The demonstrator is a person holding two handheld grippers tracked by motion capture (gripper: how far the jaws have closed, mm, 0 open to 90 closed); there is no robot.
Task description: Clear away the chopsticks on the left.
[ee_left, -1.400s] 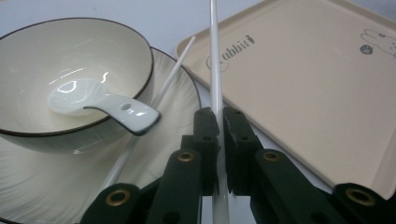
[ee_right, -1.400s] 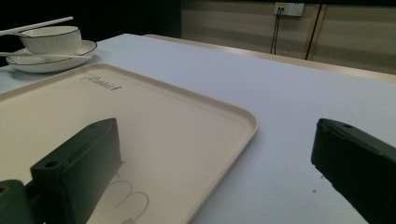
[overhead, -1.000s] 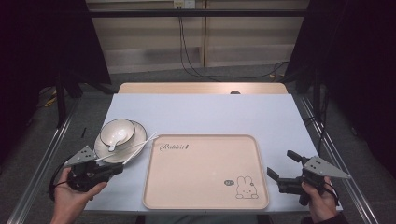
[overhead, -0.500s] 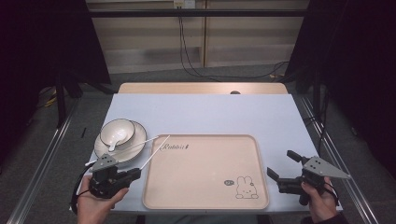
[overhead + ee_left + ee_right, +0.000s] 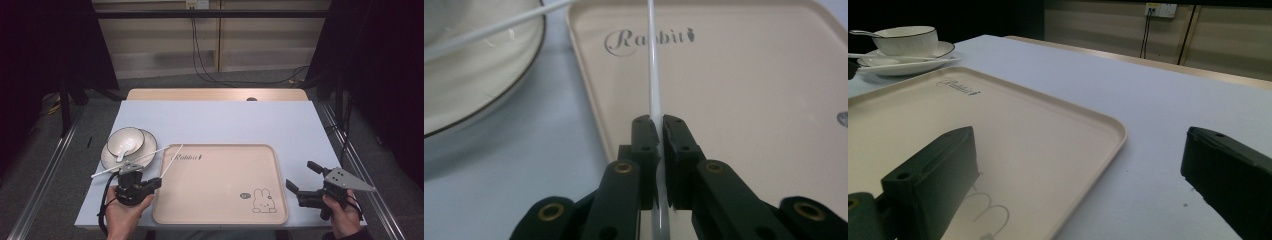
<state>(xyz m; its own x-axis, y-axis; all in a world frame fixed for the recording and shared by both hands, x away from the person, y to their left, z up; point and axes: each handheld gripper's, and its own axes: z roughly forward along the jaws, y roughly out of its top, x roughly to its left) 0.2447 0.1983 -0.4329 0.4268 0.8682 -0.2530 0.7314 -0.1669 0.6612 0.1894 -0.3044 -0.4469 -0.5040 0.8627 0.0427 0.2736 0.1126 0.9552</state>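
**A:** Left tongs (image 5: 659,125) are clamped right down, jaws nearly meeting, with one white chopstick (image 5: 653,75) pinched between the pads. The grip sits near the stick's close end, so most of its length juts out ahead.

**B:** And where does that stick lie?

**A:** Over the tray's (image 5: 220,146) left edge, slanting toward the far left corner by the printed word. Whether the tip rests on the tray or hangs just above it, the views can't settle. Holding it low and nearly flat looks like the way to lay it down without a bounce.

**B:** Its partner?

**A:** The second chopstick (image 5: 102,172) lies across the plate (image 5: 107,157), beside the bowl (image 5: 127,139) with the spoon (image 5: 121,152) in it. Propped on the rim like that, it leaves room under it for a jaw to get in.

**B:** Right side?

**A:** Right tongs (image 5: 303,176) are wide open and hold nothing. They're parked on the table just off the tray's right edge, well apart from the dishes. That reads as waiting, keeping clear of the tray.

**B:** The step, then?

**A:** By the look of it, setting this chopstick onto the tray; the dishes on the left haven't crossed over yet.
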